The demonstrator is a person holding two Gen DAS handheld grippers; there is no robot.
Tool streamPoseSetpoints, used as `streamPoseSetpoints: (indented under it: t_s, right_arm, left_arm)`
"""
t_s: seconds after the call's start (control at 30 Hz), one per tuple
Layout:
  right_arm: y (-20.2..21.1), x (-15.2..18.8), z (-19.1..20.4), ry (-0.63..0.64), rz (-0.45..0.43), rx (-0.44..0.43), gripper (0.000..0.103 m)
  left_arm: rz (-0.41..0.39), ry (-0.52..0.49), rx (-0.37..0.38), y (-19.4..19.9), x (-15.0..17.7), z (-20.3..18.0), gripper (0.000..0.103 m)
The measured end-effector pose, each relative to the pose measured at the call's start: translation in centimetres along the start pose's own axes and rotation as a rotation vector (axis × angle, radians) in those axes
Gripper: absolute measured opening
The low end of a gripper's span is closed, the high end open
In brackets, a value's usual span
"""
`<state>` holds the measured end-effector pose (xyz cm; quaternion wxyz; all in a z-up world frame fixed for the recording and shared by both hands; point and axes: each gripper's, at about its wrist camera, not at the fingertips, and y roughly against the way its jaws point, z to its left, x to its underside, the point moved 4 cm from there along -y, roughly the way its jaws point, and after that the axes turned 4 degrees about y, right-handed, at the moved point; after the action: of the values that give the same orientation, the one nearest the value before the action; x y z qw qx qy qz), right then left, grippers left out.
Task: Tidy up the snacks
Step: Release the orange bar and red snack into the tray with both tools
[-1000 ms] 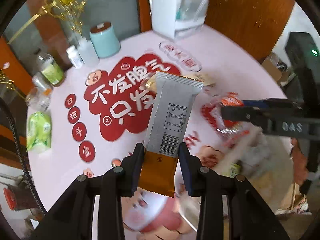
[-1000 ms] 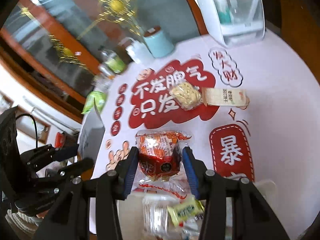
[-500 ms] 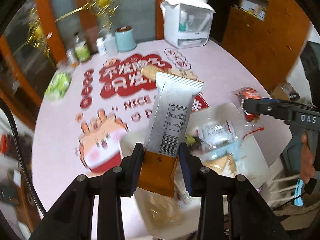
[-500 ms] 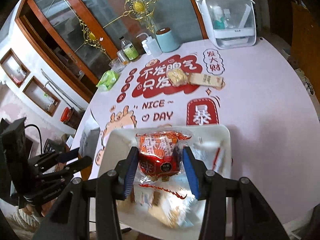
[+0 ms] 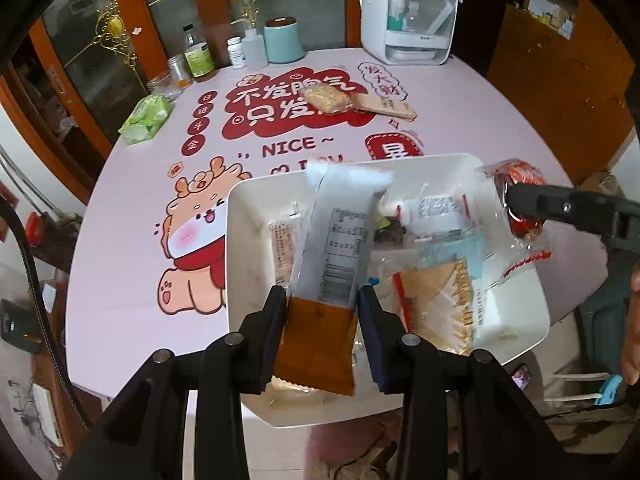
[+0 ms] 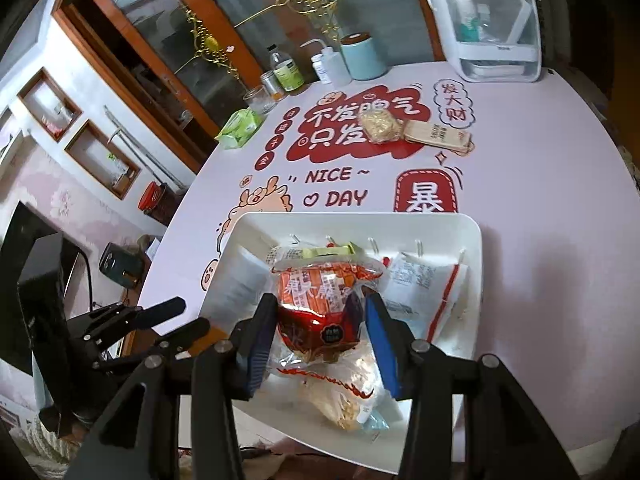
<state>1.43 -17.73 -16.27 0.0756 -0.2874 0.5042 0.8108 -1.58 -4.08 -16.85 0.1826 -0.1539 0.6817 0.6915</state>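
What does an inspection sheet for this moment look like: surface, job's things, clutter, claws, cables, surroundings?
Surface: pink printed table.
Job's things: white tray holding packets; round cracker pack and tan bar lie on the table beyond it.
Clutter: bottles, teal canister, green tissue pack, white box.
Claws: left claw shut on silver-orange bar; right claw shut on red packet, both above the tray.
Cables: black cable, left edge.
Surroundings: glass-door cabinet.

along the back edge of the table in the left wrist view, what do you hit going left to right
green tissue pack → glass cup → small jar → green-label bottle → white pill bottle → squeeze bottle → teal canister → white box
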Motion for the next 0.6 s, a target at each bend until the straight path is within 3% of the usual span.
streamPoseSetpoints:
  t_s: [0.2, 0.23, 0.27, 0.33, 0.4, 0.6]
  right_arm:
    - [-1.3, -0.8, 0.9, 0.043, 0.037, 0.014, 0.047]
    - [-1.4, -1.0, 1.0, 0.045, 0.037, 0.010, 0.047]
    - [-1.4, -1.2, 1.1, 0.049, 0.034, 0.009, 0.047]
    - [-1.3, -1.6, 1.4, 0.063, 0.025, 0.020, 0.052]
    - [-1.2, -1.9, 1.5, 0.069, 0.013, 0.028, 0.056]
    - [-1.1, -2.5, 1.0, 0.054, 0.004, 0.027, 0.057]
  left_arm:
    - [0.010, 0.010, -0.009, -0.6, -0.2, 0.1, 0.037]
    - [0.007, 0.012, -0.021, -0.7, -0.2, 0.3, 0.047]
    - [0.003, 0.018, -0.031, -0.6, -0.2, 0.4, 0.065]
    - [-0.016, 0.029, -0.040, -0.4, -0.3, 0.7, 0.081]
    - [-0.031, 0.022, -0.042, -0.2, -0.6, 0.9, 0.081]
    - [-0.029, 0.034, -0.060, -0.5, -2.1, 1.3, 0.081]
